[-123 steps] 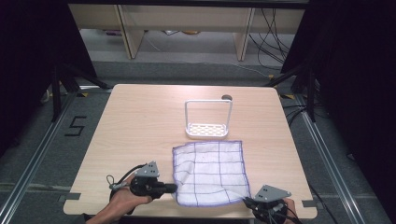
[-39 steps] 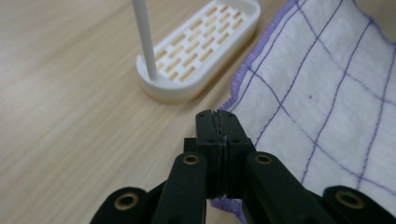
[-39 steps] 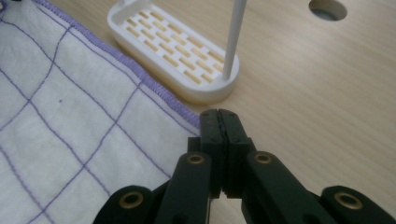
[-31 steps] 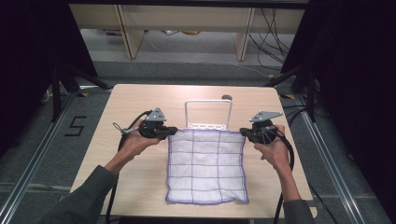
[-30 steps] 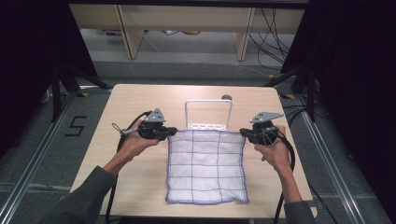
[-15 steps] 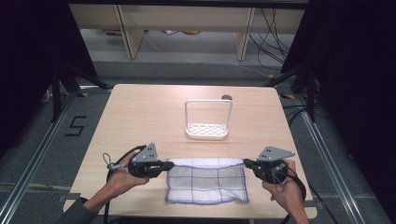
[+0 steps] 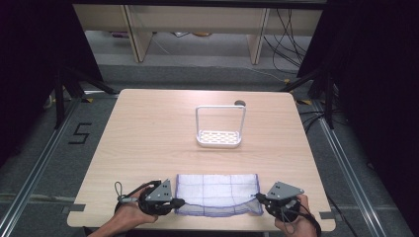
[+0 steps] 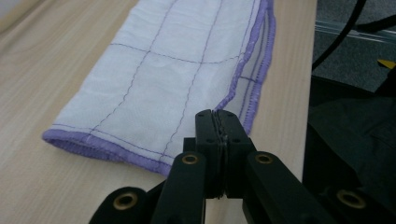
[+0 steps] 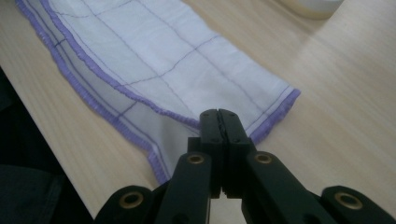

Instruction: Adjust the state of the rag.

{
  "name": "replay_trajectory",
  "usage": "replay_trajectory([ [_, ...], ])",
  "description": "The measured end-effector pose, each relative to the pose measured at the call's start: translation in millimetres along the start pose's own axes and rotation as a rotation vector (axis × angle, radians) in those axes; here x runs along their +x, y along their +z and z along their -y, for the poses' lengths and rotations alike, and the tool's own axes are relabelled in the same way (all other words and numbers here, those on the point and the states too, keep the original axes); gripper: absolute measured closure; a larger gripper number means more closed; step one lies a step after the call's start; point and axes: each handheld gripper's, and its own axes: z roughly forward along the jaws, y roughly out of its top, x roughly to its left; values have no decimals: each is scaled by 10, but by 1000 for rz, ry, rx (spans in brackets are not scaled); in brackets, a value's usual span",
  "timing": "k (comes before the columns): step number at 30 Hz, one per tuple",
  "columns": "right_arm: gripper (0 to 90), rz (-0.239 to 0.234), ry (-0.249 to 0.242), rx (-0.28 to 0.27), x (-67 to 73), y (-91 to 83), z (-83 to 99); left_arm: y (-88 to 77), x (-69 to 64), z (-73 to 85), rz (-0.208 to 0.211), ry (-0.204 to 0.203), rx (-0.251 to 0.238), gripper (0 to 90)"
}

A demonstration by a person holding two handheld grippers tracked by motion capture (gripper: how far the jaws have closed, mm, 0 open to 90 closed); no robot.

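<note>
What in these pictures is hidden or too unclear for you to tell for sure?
- Cloth corners: in both gripper views the closed black jaws cover them, so how much fabric is pinched stays hidden.
- Left gripper, right gripper: in the high view the jaw tips are too small to make out.
- Dark round thing behind the white rack: too small and partly hidden by the rack's frame to identify.
- Person: forearms cut off by the high view's bottom edge.

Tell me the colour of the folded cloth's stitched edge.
Purple, on the white gridded cloth; clearest in the left gripper view.
</note>
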Motion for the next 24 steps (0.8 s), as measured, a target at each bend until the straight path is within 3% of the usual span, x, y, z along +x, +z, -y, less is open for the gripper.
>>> replay_trajectory([
  [2, 900, -9, 19, 15, 31, 2, 52, 14, -21, 18, 0, -10, -3, 875],
  [5, 900, -5, 30, 32, 88, 8, 137, 62, -64, 58, 10, 8, 32, 875],
  [8, 895, -8, 16, 34, 114, 4, 182, 125, -75, 103, 28, 0, 58, 857],
  [11, 812, -18, 45, 40, 167, 18, 232, 113, -73, 94, 58, -39, 33, 734],
  [13, 738, -12, 68, 38, 167, -5, 235, 64, -45, 50, 43, -52, -3, 619],
  [15, 700, -1, 78, 3, 137, -37, 215, -2, 23, -16, 17, -77, -33, 545],
  [18, 604, 29, 170, -28, 92, -84, 160, -52, 171, -105, -55, -93, -62, 502],
  [21, 520, 43, 271, -19, 88, -55, 129, -53, 373, -157, -119, -126, -64, 477],
  [22, 513, 48, 257, -29, 65, -44, 132, -45, 443, -164, -128, -150, -52, 466],
  [23, 501, 47, 296, -15, 82, -41, 124, -40, 536, -161, -148, -151, -23, 459],
  [24, 492, 56, 305, -4, 80, -29, 130, -23, 577, -156, -155, -168, -19, 458],
])
